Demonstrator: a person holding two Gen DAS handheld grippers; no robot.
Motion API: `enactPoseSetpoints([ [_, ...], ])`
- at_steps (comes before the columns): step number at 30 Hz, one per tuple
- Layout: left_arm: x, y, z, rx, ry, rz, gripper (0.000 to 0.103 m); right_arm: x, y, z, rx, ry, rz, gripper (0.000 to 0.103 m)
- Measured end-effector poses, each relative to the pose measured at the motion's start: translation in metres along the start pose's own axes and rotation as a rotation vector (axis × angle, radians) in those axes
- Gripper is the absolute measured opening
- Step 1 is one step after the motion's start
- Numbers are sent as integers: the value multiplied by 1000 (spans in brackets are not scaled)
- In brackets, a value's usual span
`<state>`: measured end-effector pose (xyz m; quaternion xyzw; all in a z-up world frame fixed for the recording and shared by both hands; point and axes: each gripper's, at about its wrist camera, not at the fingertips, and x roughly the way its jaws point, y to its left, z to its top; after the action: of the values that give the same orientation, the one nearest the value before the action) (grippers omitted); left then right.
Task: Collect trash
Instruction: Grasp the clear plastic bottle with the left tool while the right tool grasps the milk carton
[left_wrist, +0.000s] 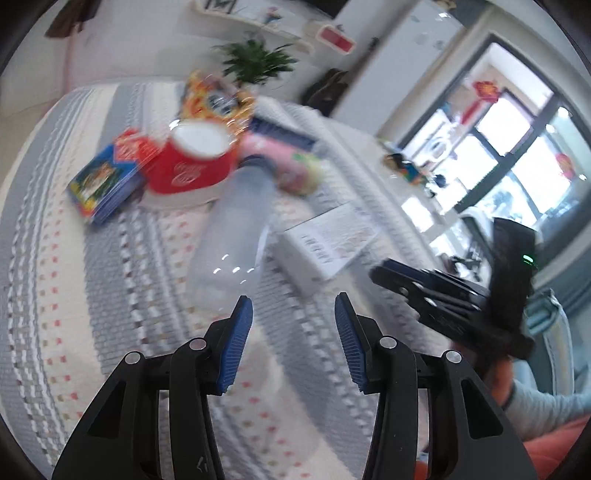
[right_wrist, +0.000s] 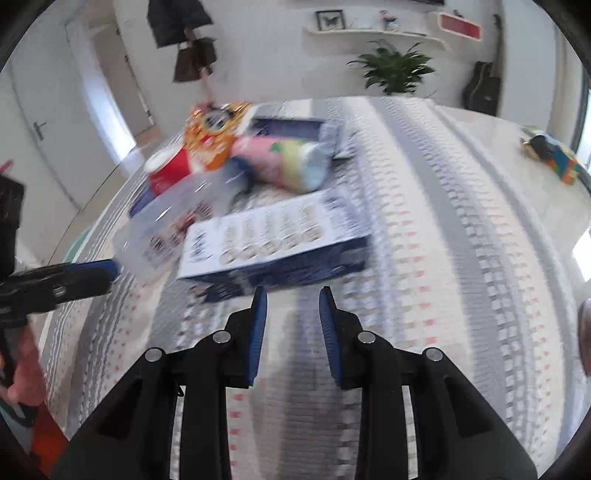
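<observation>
left wrist view, blurred by motion: left gripper (left_wrist: 293, 310) held over the desk (left_wrist: 74, 295), which wears a grey-and-white woven cloth with small red dots. jaws stand wide apart, blue pads bare, nothing between them. just ahead of the left pad lies a clear plastic bottle (left_wrist: 236, 229) on its side, dark cap end pointing away toward the pile; whether pad and bottle touch, cannot tell.

trash sits bunched at the far part of the desk: red paper cup (left_wrist: 192, 162) with a white rim, a blue snack packet (left_wrist: 105, 184) at its left, an orange-yellow wrapper (left_wrist: 210, 96) behind it, a pink packet (left_wrist: 284, 162) to the right of the cup. nearer and to the right of the bottle, a flat white printed box (left_wrist: 328, 240). right gripper (left_wrist: 413, 284) enters from the right edge of this view, above the cloth.

right wrist view: right gripper (right_wrist: 293, 314) low over the cloth, jaws parted a moderate way, holding nothing. the flat box (right_wrist: 273, 240) lies just ahead of its tips, dark blue sides showing. the bottle (right_wrist: 173, 221) lies left of the box, with the left gripper's blue tip (right_wrist: 99, 267) right at its near end. cup, wrapper and pink packet cluster beyond.

background: potted plant (right_wrist: 395, 70), wall shelf (right_wrist: 369, 33), guitar (right_wrist: 484, 88) leaning at the wall, small colourful toy (right_wrist: 554, 155) at the desk's far right.
</observation>
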<state>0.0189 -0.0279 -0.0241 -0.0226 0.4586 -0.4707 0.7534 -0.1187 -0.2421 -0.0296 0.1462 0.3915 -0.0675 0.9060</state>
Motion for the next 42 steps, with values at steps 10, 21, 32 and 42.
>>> enactPoseSetpoints([
  [10, 24, 29, 57, -105, 25, 161, 61, 6, -15, 20, 50, 12, 22, 31],
  [21, 61, 43, 49, -106, 135, 231, 50, 20, -31, 33, 151, 87, 119, 71],
  [32, 27, 30, -4, -136, 148, 41, 49, 66, -20, 67, 307, 204, 138, 78],
  [42, -14, 40, -36, -187, 84, 134, 48, 78, 21, 72, 219, 195, 19, 77],
])
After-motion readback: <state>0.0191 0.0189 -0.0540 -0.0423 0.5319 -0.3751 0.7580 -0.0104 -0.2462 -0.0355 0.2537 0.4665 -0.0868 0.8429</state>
